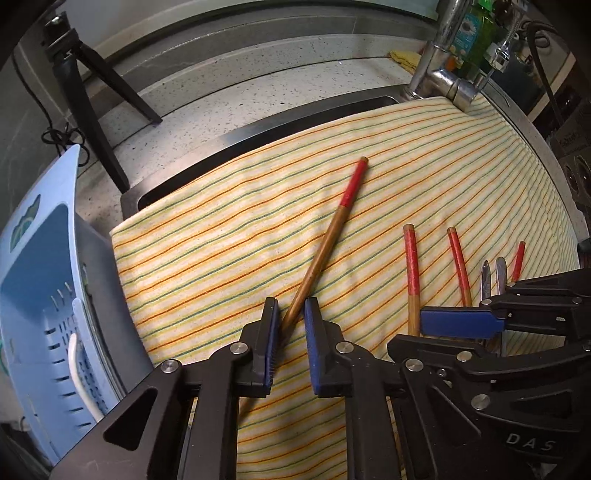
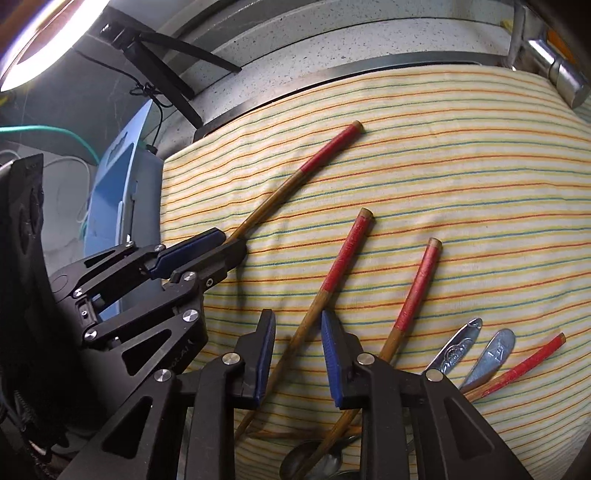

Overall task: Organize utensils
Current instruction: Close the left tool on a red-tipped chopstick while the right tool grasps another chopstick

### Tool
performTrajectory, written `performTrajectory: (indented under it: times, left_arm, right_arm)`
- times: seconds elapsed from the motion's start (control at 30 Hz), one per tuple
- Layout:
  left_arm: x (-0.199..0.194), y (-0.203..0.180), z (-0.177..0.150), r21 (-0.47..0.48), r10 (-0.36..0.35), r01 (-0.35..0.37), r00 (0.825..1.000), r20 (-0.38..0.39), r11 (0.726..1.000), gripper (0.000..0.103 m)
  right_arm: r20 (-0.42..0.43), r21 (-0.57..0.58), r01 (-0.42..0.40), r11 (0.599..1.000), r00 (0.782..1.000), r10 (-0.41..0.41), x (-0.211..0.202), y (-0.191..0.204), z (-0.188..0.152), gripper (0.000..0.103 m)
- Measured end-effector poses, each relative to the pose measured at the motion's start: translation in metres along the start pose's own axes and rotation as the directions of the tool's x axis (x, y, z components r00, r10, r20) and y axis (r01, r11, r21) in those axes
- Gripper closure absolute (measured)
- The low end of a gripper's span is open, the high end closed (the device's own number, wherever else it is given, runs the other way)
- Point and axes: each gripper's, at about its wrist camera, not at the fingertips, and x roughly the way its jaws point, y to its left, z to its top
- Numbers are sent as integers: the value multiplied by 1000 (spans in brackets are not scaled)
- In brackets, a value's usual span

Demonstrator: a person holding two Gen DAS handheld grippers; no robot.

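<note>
Several wooden chopsticks with red tops lie on a striped cloth. My left gripper is open, its blue pads on either side of one chopstick, apart from it. In the right wrist view that chopstick runs into the left gripper. My right gripper is open around a second chopstick. A third chopstick, a fourth and two metal spoon handles lie to its right. The right gripper also shows in the left wrist view.
A light blue plastic drainer basket stands at the left of the cloth. A chrome tap and a green bottle are at the back right. A black tripod stands on the speckled counter. A spoon bowl lies beneath the right gripper.
</note>
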Motion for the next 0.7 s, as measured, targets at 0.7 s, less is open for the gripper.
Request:
performTrajectory:
  times: [0.7]
  left_arm:
    - [-10,-11,-39,-42,-2,1,999,-35,999,95]
  right_arm:
    - [-4,-80,-7,997,1000,7,-1,-9,1,93]
